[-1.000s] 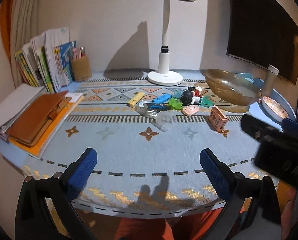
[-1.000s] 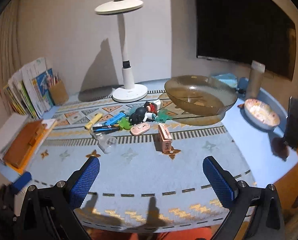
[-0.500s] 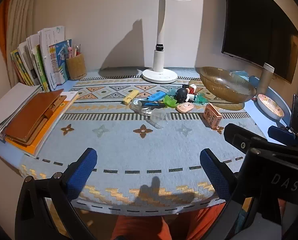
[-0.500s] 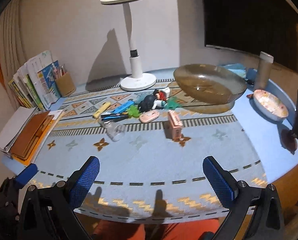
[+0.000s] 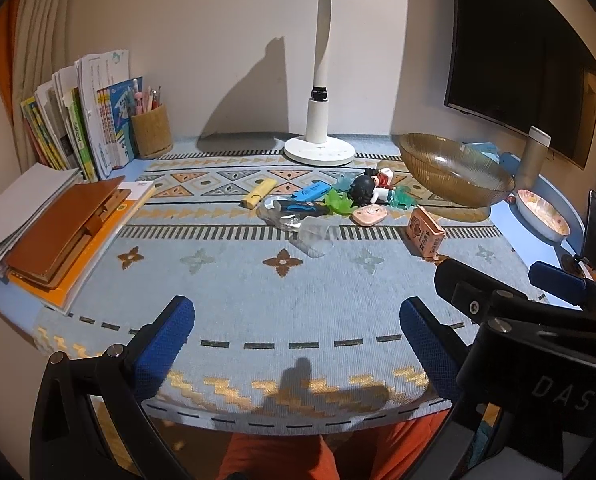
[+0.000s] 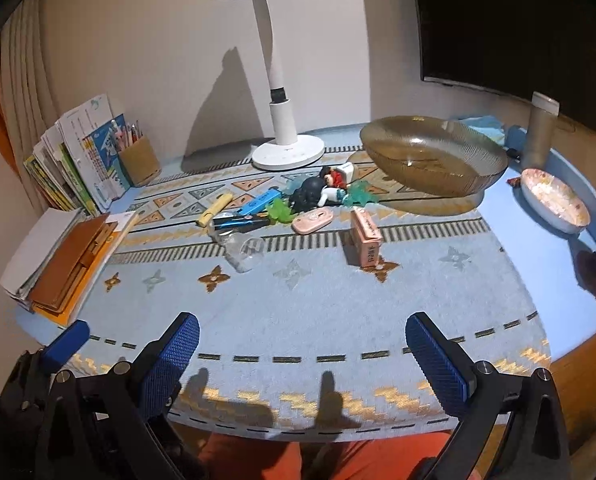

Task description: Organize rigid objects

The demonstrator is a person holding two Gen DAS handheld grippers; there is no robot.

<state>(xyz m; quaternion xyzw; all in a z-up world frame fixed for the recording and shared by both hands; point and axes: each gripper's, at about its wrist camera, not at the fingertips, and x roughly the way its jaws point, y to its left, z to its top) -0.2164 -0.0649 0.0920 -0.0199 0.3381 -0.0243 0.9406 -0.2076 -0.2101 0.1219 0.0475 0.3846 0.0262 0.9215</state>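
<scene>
Left gripper [image 5: 295, 338] and right gripper [image 6: 302, 354] side by side, level; jaws wide apart, nothing between them

Small items cluster [image 6: 281, 208] lies between the books [image 6: 69, 260] at left and bowl [image 6: 434, 156] at right

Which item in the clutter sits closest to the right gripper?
The pink box, standing apart right of the pile, is nearest the open right gripper; the clear cup lies about as near, but leftward.
</scene>
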